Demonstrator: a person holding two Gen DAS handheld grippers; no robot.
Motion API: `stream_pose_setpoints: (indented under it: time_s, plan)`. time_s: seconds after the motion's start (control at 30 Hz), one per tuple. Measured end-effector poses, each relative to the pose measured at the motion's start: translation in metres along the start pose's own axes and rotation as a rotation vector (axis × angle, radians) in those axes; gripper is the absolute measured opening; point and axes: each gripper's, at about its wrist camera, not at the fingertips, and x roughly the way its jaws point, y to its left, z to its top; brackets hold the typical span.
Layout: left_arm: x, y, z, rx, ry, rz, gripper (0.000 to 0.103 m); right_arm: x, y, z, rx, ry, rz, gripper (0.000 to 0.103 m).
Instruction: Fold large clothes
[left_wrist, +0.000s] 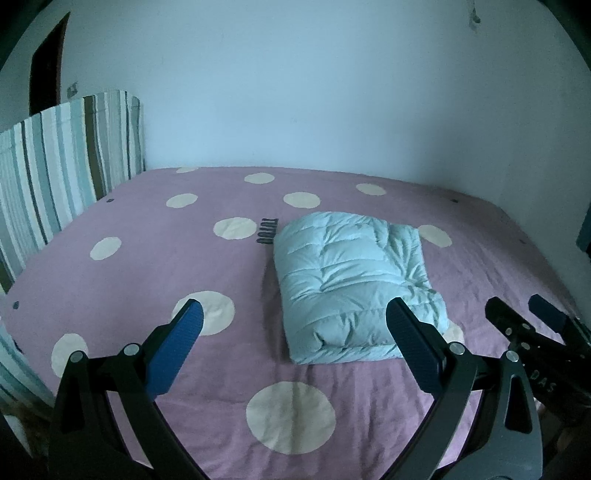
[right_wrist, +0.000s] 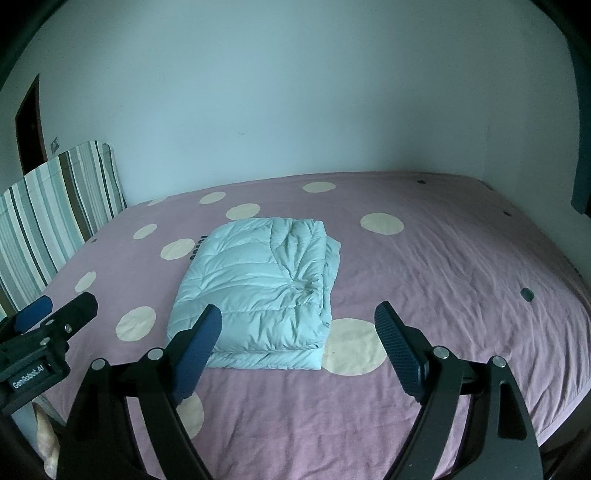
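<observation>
A light blue puffer jacket (left_wrist: 351, 284) lies folded into a thick rectangle on the purple bed (left_wrist: 147, 266). It also shows in the right wrist view (right_wrist: 258, 288). My left gripper (left_wrist: 295, 332) is open and empty, held above the bed in front of the jacket's near left corner. My right gripper (right_wrist: 299, 332) is open and empty, held above the jacket's near edge. The right gripper shows at the right in the left wrist view (left_wrist: 524, 317), and the left gripper at the left in the right wrist view (right_wrist: 55, 310).
The purple bed cover (right_wrist: 443, 266) has cream dots. A striped headboard (left_wrist: 55, 166) stands at the left. A pale wall (left_wrist: 295, 92) runs behind the bed. A small dark printed label (left_wrist: 266, 230) lies beside the jacket.
</observation>
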Motion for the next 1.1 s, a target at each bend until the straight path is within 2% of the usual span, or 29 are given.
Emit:
stream_pose_setpoints:
  time_s: [0.57,0.7,0.87,0.93,1.1]
  plan:
    - [0.005,0.01,-0.002,-0.053,0.011,-0.045,0.1,0.005,-0.001,0.0,-0.02,0.012,0.008,0.084]
    - [0.007,0.012,-0.003,-0.062,0.005,-0.01,0.101,0.008,-0.003,-0.001,-0.018,0.019,0.011,0.084]
    - [0.018,0.012,-0.003,-0.024,0.011,0.013,0.101,0.013,-0.004,-0.002,-0.028,0.027,0.015,0.084]
    - [0.023,0.013,-0.003,-0.01,0.003,0.045,0.101,0.016,-0.006,-0.002,-0.027,0.028,0.012,0.084]
    - [0.049,0.021,-0.003,0.002,0.053,0.076,0.101,0.03,-0.021,-0.001,-0.006,0.044,-0.004,0.084]
